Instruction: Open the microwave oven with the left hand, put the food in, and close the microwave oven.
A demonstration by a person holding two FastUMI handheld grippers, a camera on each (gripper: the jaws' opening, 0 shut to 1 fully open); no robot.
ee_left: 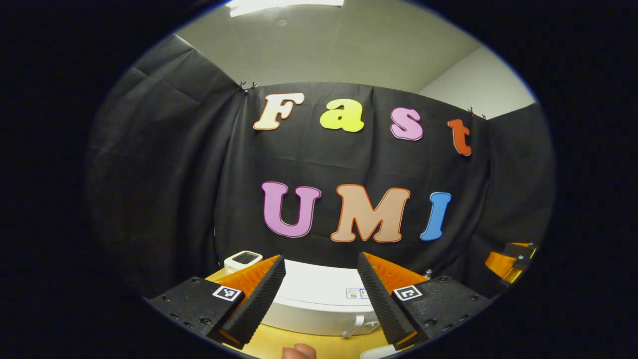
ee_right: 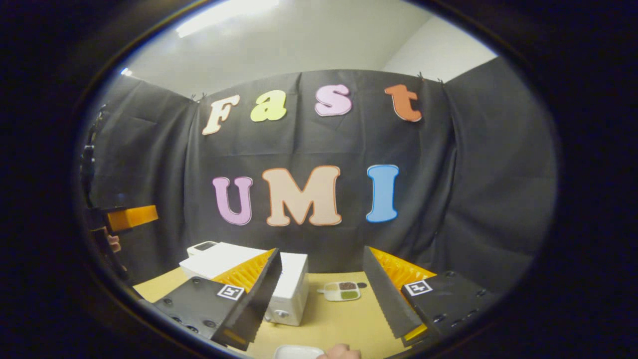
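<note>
Microwave oven: the white microwave oven (ee_right: 279, 281) sits on the yellow table (ee_right: 339, 319) against the booth's black cloth wall, left of centre in the right gripper view; in the left gripper view it lies dead ahead, framed between the fingers, its door shut and a pale handle (ee_left: 355, 326) at its front right
Food: a small white tray of food (ee_right: 342, 290) with dark, reddish and green portions rests on the table just right of the oven, apart from it
Left gripper: the left gripper (ee_left: 321, 299) hangs above the table in front of the oven, fingers spread wide with nothing between them
Right gripper: the right gripper (ee_right: 319, 294) is likewise held wide apart and empty, facing the oven's right side and the food tray
Other items: a small white device with a dark screen (ee_left: 242, 259) stands on the table beyond the oven's left end; a white dish rim (ee_right: 298, 352) and what may be a fingertip (ee_right: 341, 351) sit at the bottom edge, too cropped to be sure
</note>
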